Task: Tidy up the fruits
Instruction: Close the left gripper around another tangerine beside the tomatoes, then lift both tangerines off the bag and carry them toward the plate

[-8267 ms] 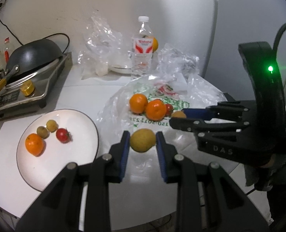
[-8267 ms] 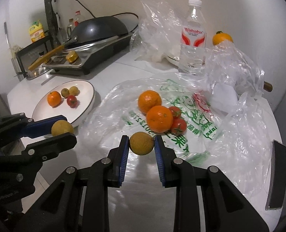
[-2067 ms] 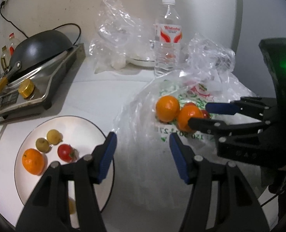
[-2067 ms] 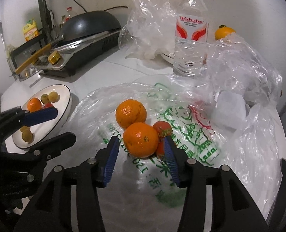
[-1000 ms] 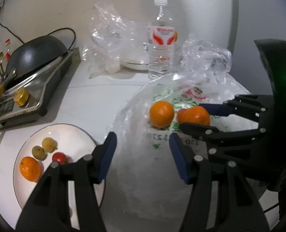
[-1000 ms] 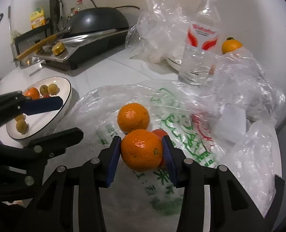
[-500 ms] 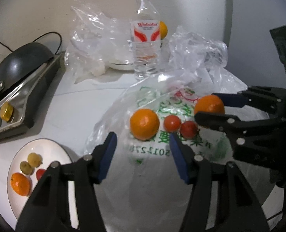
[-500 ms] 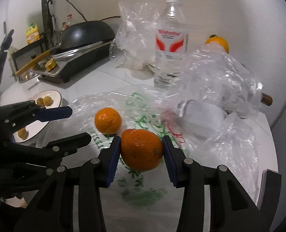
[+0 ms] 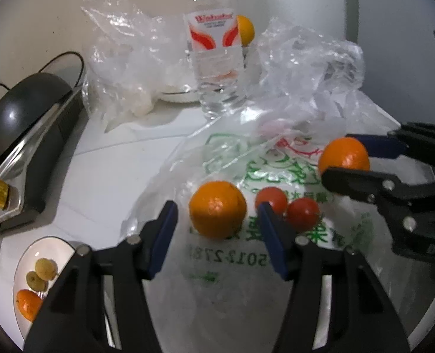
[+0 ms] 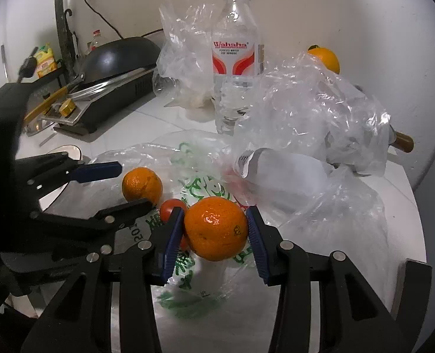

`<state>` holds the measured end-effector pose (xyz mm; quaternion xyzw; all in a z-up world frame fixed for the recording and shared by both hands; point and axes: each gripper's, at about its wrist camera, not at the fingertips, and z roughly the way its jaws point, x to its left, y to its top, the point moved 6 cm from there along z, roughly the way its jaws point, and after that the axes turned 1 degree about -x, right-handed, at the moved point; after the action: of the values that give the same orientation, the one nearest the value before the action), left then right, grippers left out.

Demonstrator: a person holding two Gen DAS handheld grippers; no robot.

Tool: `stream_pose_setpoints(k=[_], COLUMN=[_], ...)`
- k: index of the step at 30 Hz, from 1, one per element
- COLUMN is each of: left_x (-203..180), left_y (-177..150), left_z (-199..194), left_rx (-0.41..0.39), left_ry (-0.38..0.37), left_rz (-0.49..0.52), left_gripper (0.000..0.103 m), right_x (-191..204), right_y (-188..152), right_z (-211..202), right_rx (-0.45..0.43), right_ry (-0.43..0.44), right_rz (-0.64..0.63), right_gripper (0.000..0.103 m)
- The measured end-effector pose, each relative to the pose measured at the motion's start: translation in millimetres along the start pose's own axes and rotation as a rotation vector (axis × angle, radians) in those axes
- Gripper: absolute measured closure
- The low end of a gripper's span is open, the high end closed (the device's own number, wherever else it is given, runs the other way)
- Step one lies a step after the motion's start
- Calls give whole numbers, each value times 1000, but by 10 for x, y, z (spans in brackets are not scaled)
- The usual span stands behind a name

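The right claw [image 10: 214, 229] clamps an orange [image 10: 216, 228] above the printed bag [image 10: 205, 188]. The left claw [image 9: 217, 223], jaws apart and empty, straddles a second orange [image 9: 217, 213] on that bag; two tomatoes [image 9: 302, 213] crowd its right finger.

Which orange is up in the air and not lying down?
The orange pinched in the right tool. It hangs above the plastic bag, while the other orange lies on the bag between the left tool's open fingers.
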<state>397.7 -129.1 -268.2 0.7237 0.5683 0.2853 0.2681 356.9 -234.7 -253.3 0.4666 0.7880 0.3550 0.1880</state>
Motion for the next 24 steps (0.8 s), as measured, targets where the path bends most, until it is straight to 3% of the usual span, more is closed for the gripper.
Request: stream_pose_setpoints(k=[11,14,15,16,24], left_x=[70,81,72,72,11], left_y=[-6,7,12,10,-30], left_z=[187,175,170,163,19], left_rx=[11,-4,-5,-4,-19], left_ry=[-25,-36,-36,-37,-72], left_rz=[-7,-7,-5,-3,0], left_gripper=[45,49,56,57,58], right_x=[-20,-7,-6,-3,24], right_y=[21,22,19,17,49], right_z=[60,69,63,61,34], right_rx=[10,12,12,12,6], right_ry=[5,1,0,-1,-13], right_rz=[12,11,10,10,8], right_gripper=[57,57,57,57,57])
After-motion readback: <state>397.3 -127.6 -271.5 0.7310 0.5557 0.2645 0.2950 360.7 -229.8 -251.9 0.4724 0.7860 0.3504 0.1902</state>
